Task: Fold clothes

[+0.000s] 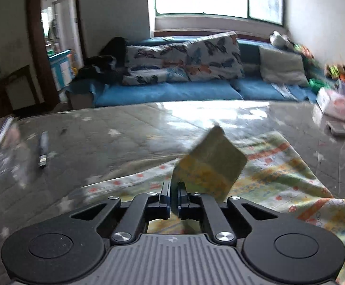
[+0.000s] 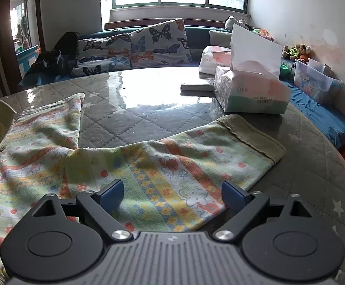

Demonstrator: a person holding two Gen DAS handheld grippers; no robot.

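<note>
Two grippers working: left gripper [image 1: 174, 190] pinching garment [image 2: 148, 166] cuff [image 1: 210, 163]; right gripper [image 2: 172, 193] hovering wide-jawed, other cuff [image 2: 255, 137] lying at 1 o'clock.

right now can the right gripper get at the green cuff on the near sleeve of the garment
Probably yes. The right gripper hangs open over that sleeve, and the green cuff lies flat ahead and to its right with nothing on it. The tissue box sits just beyond, clear of the path.

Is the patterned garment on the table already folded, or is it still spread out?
Mostly spread. The patterned garment lies flat on the table, both legs apart; only one cuff is lifted, pinched in the left claw.
</note>
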